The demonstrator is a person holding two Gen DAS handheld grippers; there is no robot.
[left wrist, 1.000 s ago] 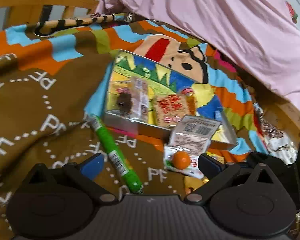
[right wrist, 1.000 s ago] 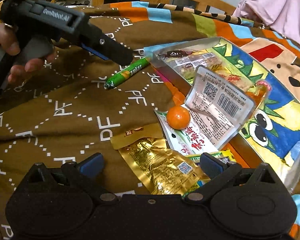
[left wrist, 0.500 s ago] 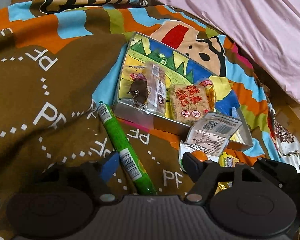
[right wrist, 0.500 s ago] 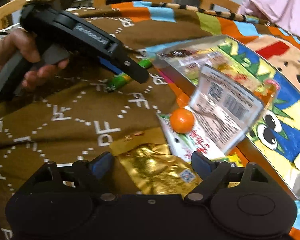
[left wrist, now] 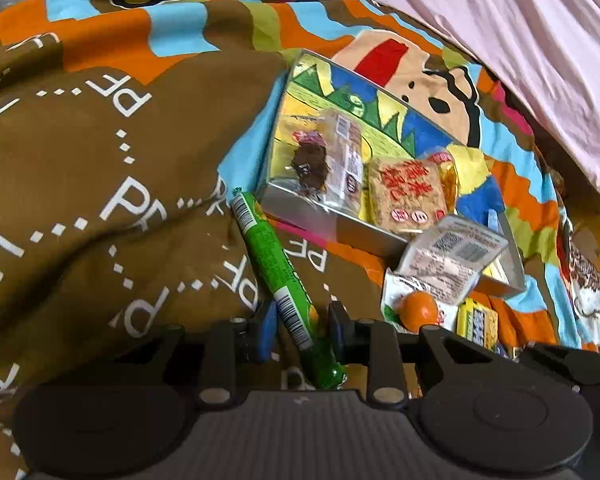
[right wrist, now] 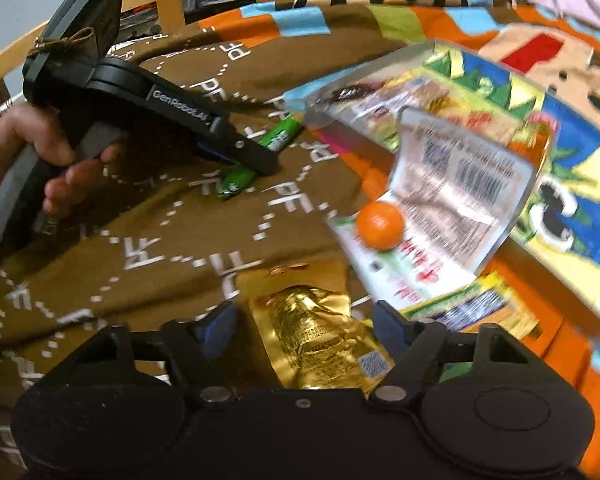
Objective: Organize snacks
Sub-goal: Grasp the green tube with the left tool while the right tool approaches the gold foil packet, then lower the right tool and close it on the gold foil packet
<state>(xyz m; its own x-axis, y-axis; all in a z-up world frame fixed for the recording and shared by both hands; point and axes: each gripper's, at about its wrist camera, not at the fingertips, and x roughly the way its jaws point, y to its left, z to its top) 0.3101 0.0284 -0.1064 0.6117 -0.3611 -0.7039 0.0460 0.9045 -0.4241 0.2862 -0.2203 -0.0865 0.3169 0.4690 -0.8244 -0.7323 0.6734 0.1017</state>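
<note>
Green snack stick (left wrist: 278,280) lower centre on brown blanket (left wrist: 80,168), between left gripper (left wrist: 302,330) jaws closing around it, pitched down. Right gripper (right wrist: 304,330) tilted down, closing over gold packet (right wrist: 320,340), not gripping. Hand (right wrist: 28,152) on left handle, upper left.

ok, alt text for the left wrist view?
The left claw is closing around a green snack stick lying on a brown patterned blanket. Beyond it a shallow tin holds wrapped snacks, with loose packets and a small orange ball beside it.
</note>
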